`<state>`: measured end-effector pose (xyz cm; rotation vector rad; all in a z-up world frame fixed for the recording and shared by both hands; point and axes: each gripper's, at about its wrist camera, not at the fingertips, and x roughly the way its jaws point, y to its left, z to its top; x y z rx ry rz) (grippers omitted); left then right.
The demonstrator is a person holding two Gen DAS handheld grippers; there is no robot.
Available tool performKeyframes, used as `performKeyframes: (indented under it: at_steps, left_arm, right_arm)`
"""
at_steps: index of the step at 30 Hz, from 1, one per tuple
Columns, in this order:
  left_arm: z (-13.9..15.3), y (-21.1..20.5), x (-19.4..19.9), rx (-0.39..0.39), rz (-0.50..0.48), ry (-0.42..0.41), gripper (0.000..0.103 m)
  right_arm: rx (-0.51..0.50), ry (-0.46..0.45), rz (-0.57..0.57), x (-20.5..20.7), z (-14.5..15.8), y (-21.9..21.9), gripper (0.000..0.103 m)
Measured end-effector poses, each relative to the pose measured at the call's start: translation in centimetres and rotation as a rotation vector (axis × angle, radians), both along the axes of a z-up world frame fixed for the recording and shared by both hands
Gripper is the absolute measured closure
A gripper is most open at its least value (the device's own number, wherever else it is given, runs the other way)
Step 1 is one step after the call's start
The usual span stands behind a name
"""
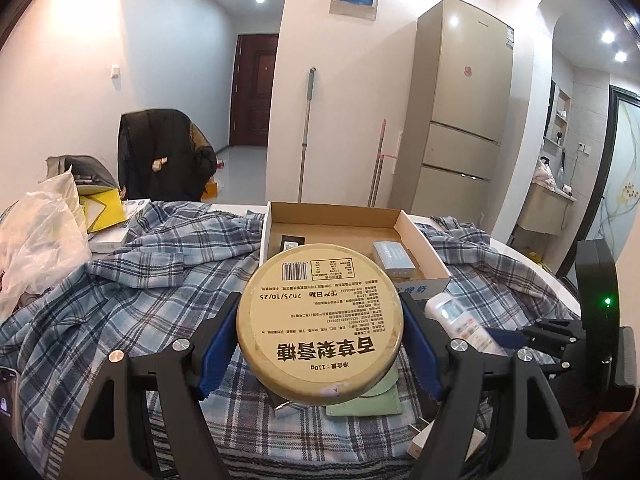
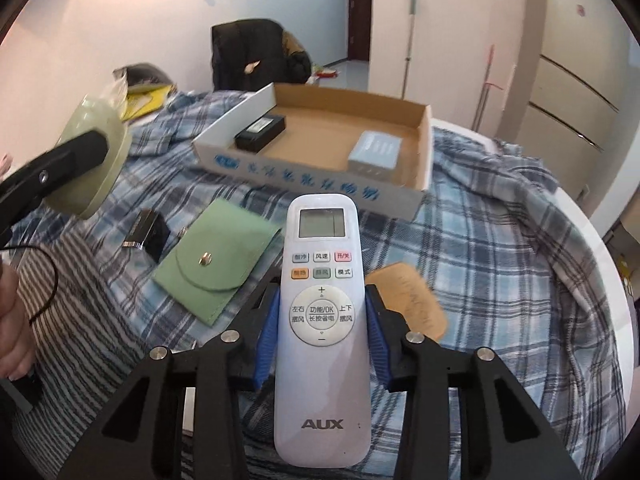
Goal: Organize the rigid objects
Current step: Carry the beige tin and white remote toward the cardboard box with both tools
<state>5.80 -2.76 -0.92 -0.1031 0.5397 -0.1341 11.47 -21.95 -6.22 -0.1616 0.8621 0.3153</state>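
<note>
Left gripper (image 1: 320, 344) clamps a round yellow tin (image 1: 320, 320) by its rim, above the plaid cloth short of the shallow cardboard box (image 1: 424, 248). Right gripper (image 2: 322, 344) pinches a white AUX remote control (image 2: 322, 320) mid-body. Both aimed at one box, the grippers might collide, or the smooth tin could slip out.
</note>
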Motion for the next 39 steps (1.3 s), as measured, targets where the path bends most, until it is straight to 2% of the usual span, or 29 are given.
performKeyframes:
  at_steps: [3,5,8,12,18,20,24,27,29,31,34,37,39]
  left_arm:
    - [1.6,1.7,-0.1,-0.045,0.011,-0.003,0.026]
    - [2.8,2.7,-0.3,-0.048,0.037,-0.014,0.026]
    - [4.4,3.3,-0.9,-0.002,0.05,-0.048,0.026]
    - [5.6,2.7,-1.4,0.073,0.034,-0.056,0.026]
    - [7.6,1.7,0.3,0.042,0.008,-0.001,0.026]
    - [8.9,1.5,1.4,-0.001,-0.011,0.014,0.026]
    - [12.9,1.1,3.5,-0.064,-0.003,-0.051,0.026]
    - [15.7,0.2,5.3,-0.06,0.02,-0.132,0.026]
    - [16.5,-0.4,6.2,-0.057,0.008,-0.153,0.026]
    - [16.8,-1.0,7.4,-0.062,-0.004,-0.16,0.026]
    - [16.4,-1.4,9.6,-0.024,0.023,-0.163,0.026]
    - [14.2,-0.6,12.3,-0.042,0.031,-0.113,0.026]
    - [12.2,0.0,13.6,-0.047,0.029,-0.074,0.026]
  right_arm:
    - [-0.001,-0.007,-0.066,0.3,0.5,-0.7,0.064]
    - [0.006,-0.002,-0.086,0.5,1.0,-1.2,0.064]
    - [0.03,-0.018,-0.111,0.5,2.6,-1.9,0.064]
    - [0.009,-0.074,-0.142,0.2,5.2,-2.2,0.064]
    - [0.066,-0.109,-0.195,1.7,9.5,-3.0,0.064]
    - [0.093,-0.114,-0.214,2.8,11.0,-2.8,0.064]
    - [0.163,-0.14,-0.248,5.8,13.9,-2.2,0.064]
    - [0.191,-0.144,-0.273,8.1,15.1,-1.5,0.064]
    - [0.261,-0.109,-0.295,9.5,15.1,-1.5,0.064]
    - [0.31,-0.09,-0.299,10.4,15.0,-1.3,0.064]
    - [0.298,-0.09,-0.322,12.1,14.4,-0.3,0.064]
    - [0.303,-0.068,-0.338,13.8,13.3,0.2,0.064]
    - [0.316,-0.039,-0.308,14.5,12.4,0.2,0.064]
